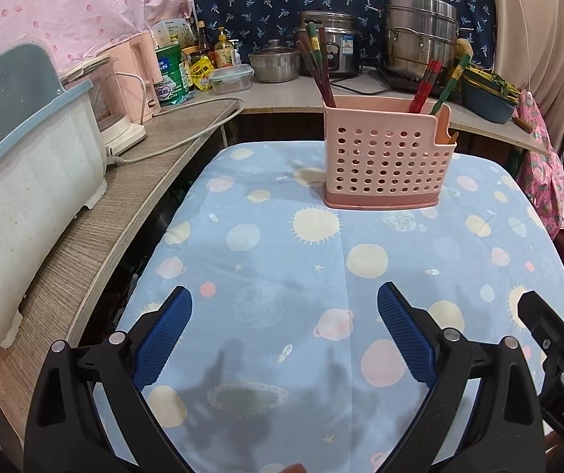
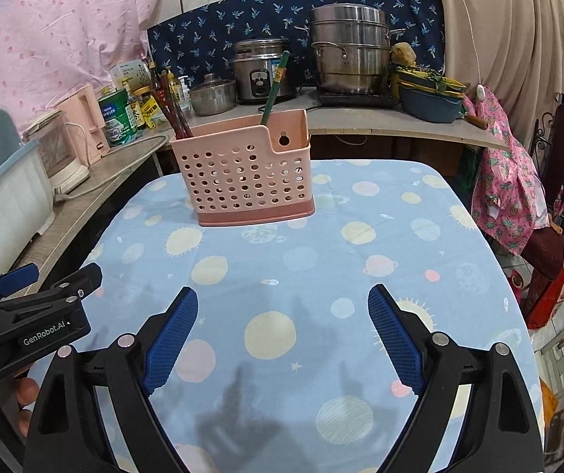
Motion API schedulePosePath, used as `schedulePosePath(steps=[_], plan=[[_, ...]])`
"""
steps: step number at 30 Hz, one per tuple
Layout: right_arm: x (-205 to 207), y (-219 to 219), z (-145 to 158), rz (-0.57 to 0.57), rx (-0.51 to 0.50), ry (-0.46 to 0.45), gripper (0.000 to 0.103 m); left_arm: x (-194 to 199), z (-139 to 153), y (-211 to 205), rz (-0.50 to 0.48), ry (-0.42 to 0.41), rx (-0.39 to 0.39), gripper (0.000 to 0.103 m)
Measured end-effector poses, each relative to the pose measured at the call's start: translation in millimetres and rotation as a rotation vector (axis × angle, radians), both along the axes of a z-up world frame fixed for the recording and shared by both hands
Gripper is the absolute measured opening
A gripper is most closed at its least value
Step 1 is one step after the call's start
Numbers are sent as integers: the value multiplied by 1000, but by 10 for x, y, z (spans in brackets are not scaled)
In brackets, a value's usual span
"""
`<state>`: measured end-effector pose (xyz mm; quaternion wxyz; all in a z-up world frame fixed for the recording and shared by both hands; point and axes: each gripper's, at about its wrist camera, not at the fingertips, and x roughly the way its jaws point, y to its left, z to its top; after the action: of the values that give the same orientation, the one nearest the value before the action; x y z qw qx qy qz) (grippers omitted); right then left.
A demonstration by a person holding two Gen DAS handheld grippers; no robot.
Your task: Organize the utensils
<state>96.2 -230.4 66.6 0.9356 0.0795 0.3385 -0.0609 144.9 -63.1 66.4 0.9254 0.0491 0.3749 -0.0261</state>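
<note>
Matt, seemingly plastic holder [image 1: 384,157]; cloth tablecover [image 1: 282,260]

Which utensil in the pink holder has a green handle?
The green-handled utensil at the holder's right end; the chopsticks at the left end are dark red-brown.

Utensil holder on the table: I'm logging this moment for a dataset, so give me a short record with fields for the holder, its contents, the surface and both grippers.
holder: pink perforated utensil holder, upright on the table's far half
contents left end: dark brown chopsticks
contents right end: red chopsticks and a green-handled utensil
surface: blue planet-print tablecloth, no loose utensils visible on it
left gripper: open, fingers empty, above the cloth's near side
right gripper: open, fingers empty, beside the left one
</note>
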Motion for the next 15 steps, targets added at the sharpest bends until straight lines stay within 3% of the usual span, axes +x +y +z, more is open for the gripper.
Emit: schedulePosePath(steps=[6,7,8,15], plan=[[-8,36,-19,3,-16,-4,89,-17,-12,-18,1,0,7,93],[-3,44,-25,8,-17,-1,96,-26,-19,-25,1,-2,11,93],[-2,53,-29,10,-21,-3,96,-30,-23,-27,2,-3,14,93],[-10,95,-41,15,-41,-11,96,-42,-43,-32,1,0,18,93]])
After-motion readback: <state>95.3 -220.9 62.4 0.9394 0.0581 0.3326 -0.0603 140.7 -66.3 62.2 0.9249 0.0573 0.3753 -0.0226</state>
